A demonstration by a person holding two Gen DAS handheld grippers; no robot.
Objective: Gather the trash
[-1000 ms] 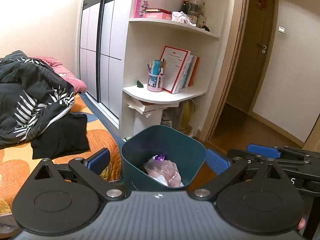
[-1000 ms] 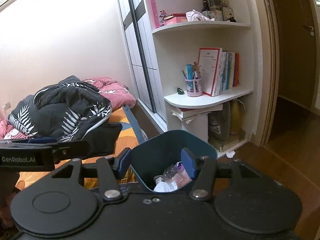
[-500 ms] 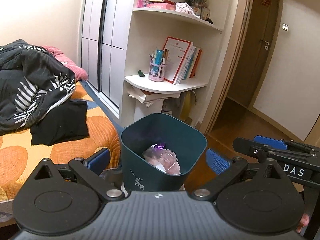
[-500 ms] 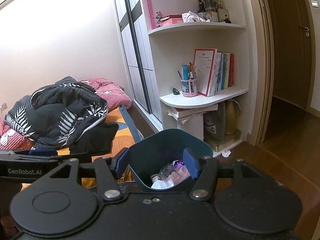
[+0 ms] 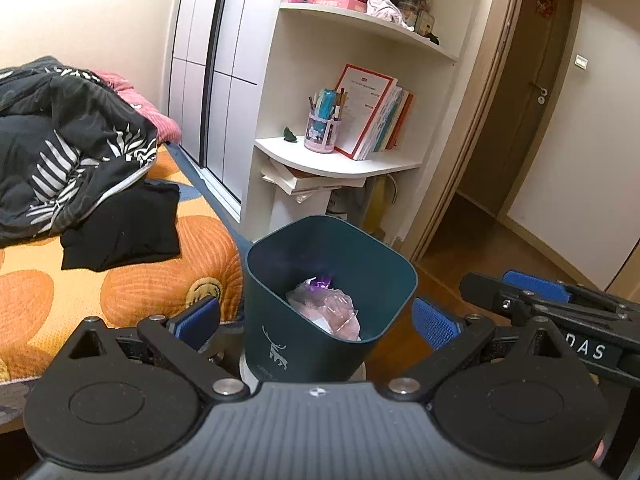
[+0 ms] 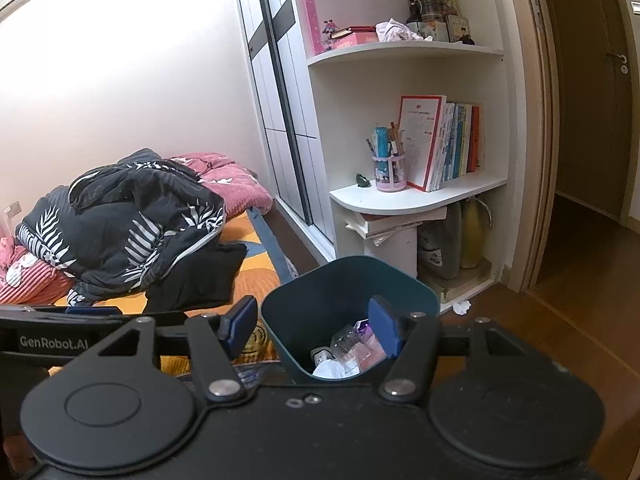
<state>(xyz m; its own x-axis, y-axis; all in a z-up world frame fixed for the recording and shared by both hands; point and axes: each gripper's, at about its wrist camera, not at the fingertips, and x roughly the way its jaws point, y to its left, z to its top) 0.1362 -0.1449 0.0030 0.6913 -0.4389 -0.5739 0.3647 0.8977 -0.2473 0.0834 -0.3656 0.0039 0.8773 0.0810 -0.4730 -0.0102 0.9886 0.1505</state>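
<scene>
The teal trash bin (image 5: 320, 304) stands open-topped – crumpled plastic trash (image 5: 326, 308) fills its bottom; bed (image 5: 120, 292) left, bookshelf (image 5: 336, 164) behind – wooden floor (image 5: 500, 248) right.

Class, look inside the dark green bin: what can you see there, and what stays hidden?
Inside the dark green bin lie crumpled clear plastic, a purple scrap and white paper. The pile and the near wall hide the bin's floor and whatever lies underneath.

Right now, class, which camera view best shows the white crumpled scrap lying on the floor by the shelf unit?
The right wrist view: the white scrap lies in plain sight there, beyond the teal bin. In the left wrist view it cannot be seen.
</scene>
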